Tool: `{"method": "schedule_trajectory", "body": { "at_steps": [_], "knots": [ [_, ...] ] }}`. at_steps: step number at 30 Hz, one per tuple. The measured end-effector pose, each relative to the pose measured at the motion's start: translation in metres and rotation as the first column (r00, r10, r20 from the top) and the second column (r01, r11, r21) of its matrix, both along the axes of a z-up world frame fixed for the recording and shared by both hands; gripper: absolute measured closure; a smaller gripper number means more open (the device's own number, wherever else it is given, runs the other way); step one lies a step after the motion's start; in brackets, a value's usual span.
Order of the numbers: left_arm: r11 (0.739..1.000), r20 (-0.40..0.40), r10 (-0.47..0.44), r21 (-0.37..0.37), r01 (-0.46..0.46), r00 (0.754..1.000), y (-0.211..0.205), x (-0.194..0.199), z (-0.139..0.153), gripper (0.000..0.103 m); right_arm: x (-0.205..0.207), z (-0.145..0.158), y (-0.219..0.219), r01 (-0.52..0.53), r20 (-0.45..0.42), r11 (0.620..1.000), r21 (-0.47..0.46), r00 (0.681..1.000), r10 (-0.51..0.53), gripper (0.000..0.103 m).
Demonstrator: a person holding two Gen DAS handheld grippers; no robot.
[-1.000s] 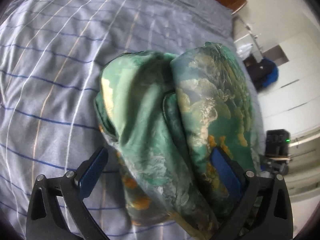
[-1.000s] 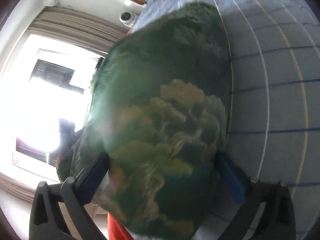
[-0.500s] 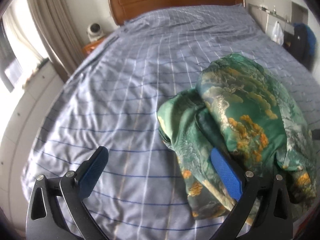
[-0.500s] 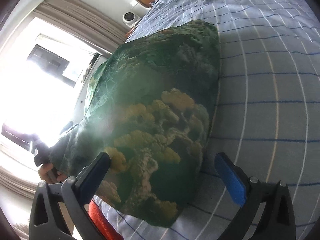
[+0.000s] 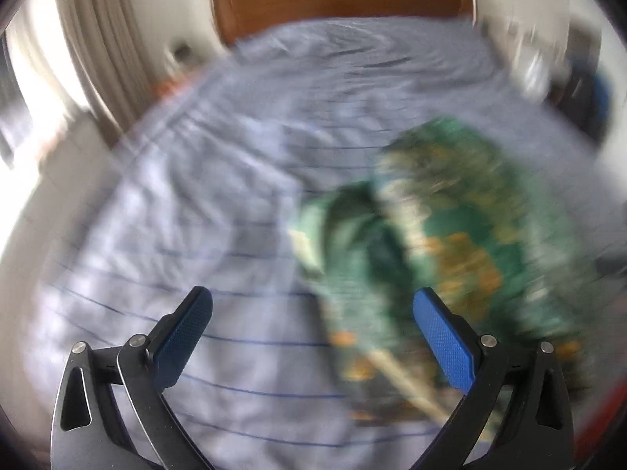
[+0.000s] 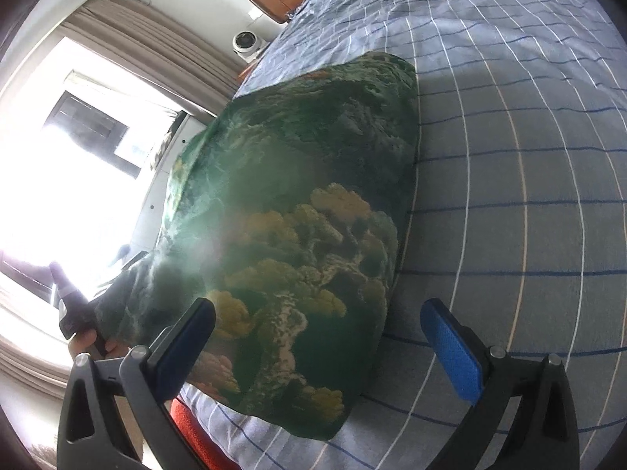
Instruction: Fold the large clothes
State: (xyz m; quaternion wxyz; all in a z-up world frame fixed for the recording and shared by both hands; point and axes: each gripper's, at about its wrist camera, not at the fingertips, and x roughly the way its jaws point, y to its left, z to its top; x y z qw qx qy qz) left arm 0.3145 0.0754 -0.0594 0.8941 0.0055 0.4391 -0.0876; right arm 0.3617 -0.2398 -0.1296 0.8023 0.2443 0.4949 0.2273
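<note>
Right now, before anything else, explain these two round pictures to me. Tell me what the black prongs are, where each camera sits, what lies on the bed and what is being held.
There is no robot. A person carries a hand-held two-finger gripper in each hand, and each gripper has a wide-angle camera looking along its fingers, hence the round, bent pictures.

The blurred picture is from the left gripper. The sharp one is from the right gripper.

On the striped bedsheet lies a folded green garment with yellow patches. It also shows in the left picture.

Both grippers are open and hold nothing. At the left edge of the sharp picture, a hand grips a black handle.
</note>
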Motion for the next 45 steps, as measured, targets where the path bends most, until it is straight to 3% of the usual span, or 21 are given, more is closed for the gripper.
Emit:
{"method": "schedule_trajectory", "body": {
  "at_steps": [1,3,4,8,10,18,19,21,24,26,29,34,39,43,45],
  "knots": [
    [0.979,-0.062,-0.030,-0.203,0.016,0.998,0.014,0.008,-0.003,0.001,0.001,0.001,-0.002,0.003,0.001,1.000,0.021,1.000,-0.003,0.000],
    [0.931,-0.145,-0.069,-0.365,0.012,0.987,0.023,0.023,-0.013,0.001,0.005,-0.001,-0.008,0.021,-0.015,0.996,0.084,1.000,-0.020,0.000],
    [0.920,-0.172,-0.086,-0.392,0.012,0.981,0.022,0.031,-0.020,0.001,0.008,-0.003,-0.010,0.024,-0.029,0.993,0.112,0.999,-0.021,0.000],
    [0.949,-0.240,-0.127,-0.312,0.048,0.962,-0.003,0.060,-0.060,0.000,0.026,-0.025,-0.003,-0.002,-0.105,0.988,0.152,0.994,0.018,0.000],
    [0.946,-0.266,-0.125,-0.324,0.034,0.956,0.000,0.067,-0.078,0.000,0.031,-0.039,0.005,-0.019,-0.149,0.976,0.215,0.987,0.052,0.000],
    [0.822,-0.362,-0.182,-0.566,-0.061,0.914,0.021,0.077,-0.143,0.000,0.051,-0.069,0.020,-0.036,-0.212,0.955,0.295,0.972,0.102,0.000],
    [0.810,-0.361,-0.180,-0.582,-0.070,0.915,0.021,0.080,-0.147,0.000,0.054,-0.075,0.022,-0.034,-0.235,0.949,0.312,0.966,0.112,0.000],
    [0.809,-0.371,-0.173,-0.582,-0.083,0.912,0.018,0.084,-0.147,0.000,0.058,-0.083,0.023,-0.015,-0.263,0.938,0.346,0.958,0.113,0.000],
    [0.843,-0.381,-0.197,-0.535,-0.042,0.903,0.001,0.087,-0.143,0.001,0.061,-0.082,0.034,-0.032,-0.252,0.951,0.306,0.961,0.113,0.000],
    [0.858,-0.362,-0.201,-0.513,-0.015,0.910,-0.003,0.083,-0.133,0.026,0.060,-0.072,0.047,-0.087,-0.217,0.975,0.207,0.967,0.132,0.003],
    [0.870,-0.343,-0.186,-0.493,-0.008,0.921,-0.001,0.074,-0.114,0.048,0.052,-0.049,0.064,-0.147,-0.157,0.987,0.058,0.975,0.154,0.017],
    [0.867,-0.307,-0.184,-0.498,0.007,0.934,-0.002,0.060,-0.083,0.054,0.031,-0.011,0.079,-0.194,-0.017,0.980,-0.052,0.981,0.193,0.027],
    [0.855,-0.218,-0.203,-0.514,0.065,0.955,-0.011,0.052,-0.042,0.054,0.010,0.030,0.073,-0.178,0.099,0.983,-0.043,0.978,0.181,0.028],
    [0.860,-0.116,-0.223,-0.490,0.140,0.968,-0.037,0.060,-0.001,0.054,0.004,0.065,0.054,-0.165,0.184,0.986,-0.040,0.968,0.169,0.028],
    [0.862,-0.098,-0.226,-0.483,0.152,0.969,-0.048,0.071,0.005,0.054,0.012,0.079,0.040,-0.154,0.220,0.987,-0.039,0.962,0.159,0.028]
  ]
}}
